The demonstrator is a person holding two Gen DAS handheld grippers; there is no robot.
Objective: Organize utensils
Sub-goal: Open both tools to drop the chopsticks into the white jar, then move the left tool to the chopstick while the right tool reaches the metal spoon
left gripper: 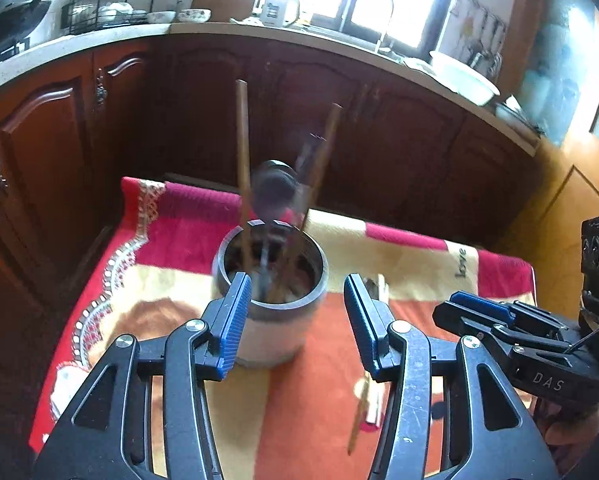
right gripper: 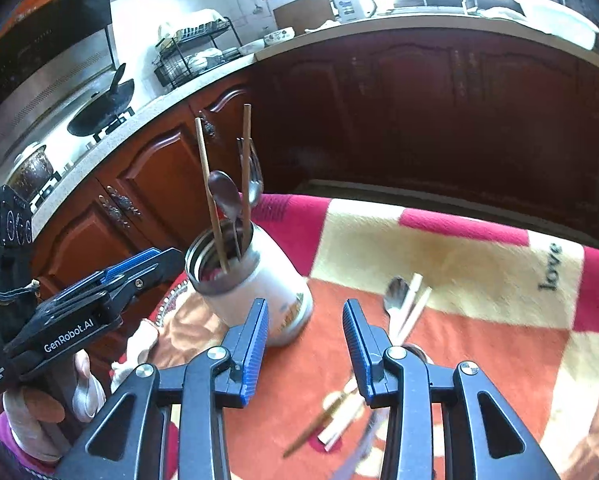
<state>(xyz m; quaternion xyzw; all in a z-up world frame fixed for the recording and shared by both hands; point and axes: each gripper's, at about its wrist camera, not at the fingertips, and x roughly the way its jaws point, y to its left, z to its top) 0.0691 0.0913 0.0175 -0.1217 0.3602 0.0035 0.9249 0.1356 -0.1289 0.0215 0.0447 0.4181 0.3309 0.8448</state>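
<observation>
Both tools gape empty | patchwork cloth [right gripper: 439, 248] | kitchen counter [right gripper: 379, 26] behind

home kitchen: wok [right gripper: 101, 114] sitting on stove, dish rack [right gripper: 197, 56] on countertop [left gripper: 79, 46], faucet [left gripper: 381, 16] standing by window.

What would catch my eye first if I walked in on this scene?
Probably the white holder bristling with chopsticks and a dark spoon, standing on a loud red, orange and cream blanket. To its right more utensils lie loose on the blanket. In the foreground, the blue-padded right gripper and left gripper both stand open and empty.
</observation>
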